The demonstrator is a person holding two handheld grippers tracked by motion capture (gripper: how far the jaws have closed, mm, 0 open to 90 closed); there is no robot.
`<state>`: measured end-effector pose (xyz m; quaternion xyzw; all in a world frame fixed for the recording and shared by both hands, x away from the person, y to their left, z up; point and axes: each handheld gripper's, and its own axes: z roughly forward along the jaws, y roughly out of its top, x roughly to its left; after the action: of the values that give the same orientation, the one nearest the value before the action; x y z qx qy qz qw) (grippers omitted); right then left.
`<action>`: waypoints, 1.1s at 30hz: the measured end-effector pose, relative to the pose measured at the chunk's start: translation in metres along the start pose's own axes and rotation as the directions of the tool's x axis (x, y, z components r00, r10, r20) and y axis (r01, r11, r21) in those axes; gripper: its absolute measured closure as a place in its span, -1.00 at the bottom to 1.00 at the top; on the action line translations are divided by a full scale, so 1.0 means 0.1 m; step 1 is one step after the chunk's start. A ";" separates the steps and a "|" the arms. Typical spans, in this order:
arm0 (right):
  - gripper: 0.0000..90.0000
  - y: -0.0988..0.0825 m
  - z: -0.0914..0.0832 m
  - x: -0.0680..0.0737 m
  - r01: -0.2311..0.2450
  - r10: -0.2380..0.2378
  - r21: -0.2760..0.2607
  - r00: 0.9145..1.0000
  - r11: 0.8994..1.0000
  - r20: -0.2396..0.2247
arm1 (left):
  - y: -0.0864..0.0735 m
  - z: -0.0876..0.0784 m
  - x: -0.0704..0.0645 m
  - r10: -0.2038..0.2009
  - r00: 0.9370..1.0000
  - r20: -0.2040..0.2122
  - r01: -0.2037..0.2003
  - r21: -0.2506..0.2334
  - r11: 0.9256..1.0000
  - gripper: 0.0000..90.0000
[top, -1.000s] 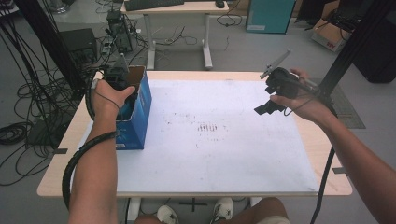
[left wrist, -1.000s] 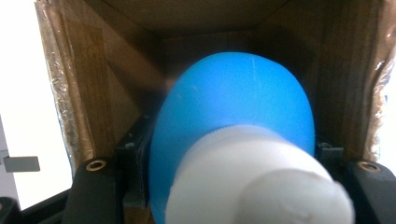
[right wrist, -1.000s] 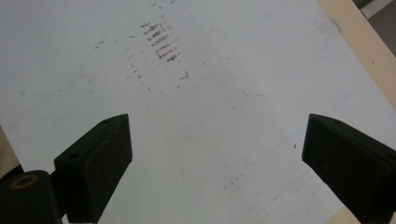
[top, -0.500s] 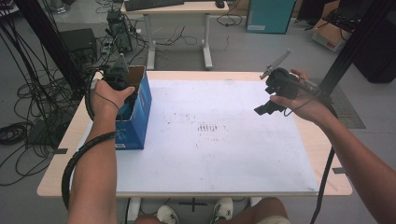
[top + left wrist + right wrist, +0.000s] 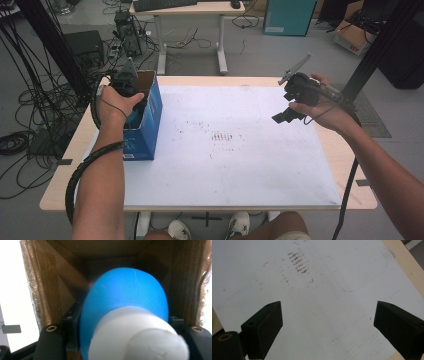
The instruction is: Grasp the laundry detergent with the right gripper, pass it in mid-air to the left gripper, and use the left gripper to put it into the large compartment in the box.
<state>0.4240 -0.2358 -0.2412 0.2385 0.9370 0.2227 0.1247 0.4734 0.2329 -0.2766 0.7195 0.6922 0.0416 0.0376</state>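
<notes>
A blue box with an open top and brown cardboard inside stands at the table's left side. My left gripper reaches down into it. In the left gripper view my left gripper is shut on a blue bottle, whose white cap points at the camera. The jaw tips are hidden behind the bottle. My right gripper hangs above the right part of the white sheet. In its own view my right gripper is open, its jaws wide apart with nothing between them.
The white sheet covers most of the wooden table and bears brownish marks near its middle. Cables lie on the floor at the left. A desk stands behind the table, and a black post rises at the right.
</notes>
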 end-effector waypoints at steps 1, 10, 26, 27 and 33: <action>-0.81 0.00 0.00 0.00 -0.004 0.004 0.002 1.000 1.000 -0.001 | 0.00 0.00 0.00 0.000 1.000 0.000 0.000 -0.001 1.000 -0.22; -0.81 0.00 0.00 0.01 -0.004 0.004 -0.005 1.000 1.000 -0.004 | 0.00 0.00 0.00 0.003 1.000 0.000 -0.003 -0.003 1.000 -0.21; -0.81 0.06 0.02 0.04 -0.001 0.001 -0.004 1.000 1.000 -0.010 | -0.08 -0.18 -0.02 0.030 1.000 0.000 -0.030 -0.046 0.998 -0.33; -0.81 0.06 0.02 0.03 0.010 -0.010 0.002 1.000 1.000 -0.010 | -0.09 -0.22 -0.04 0.030 1.000 0.009 -0.029 -0.054 0.998 -0.33; -0.81 0.08 0.01 0.02 -0.005 0.005 0.007 1.000 1.000 -0.003 | -0.13 -0.37 -0.14 0.061 0.998 -0.021 -0.062 -0.066 0.996 -0.36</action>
<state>0.4260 -0.2288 -0.2386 0.2410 0.9373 0.2202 0.1219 0.4554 0.2196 -0.2415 0.7383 0.6684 0.0728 0.0536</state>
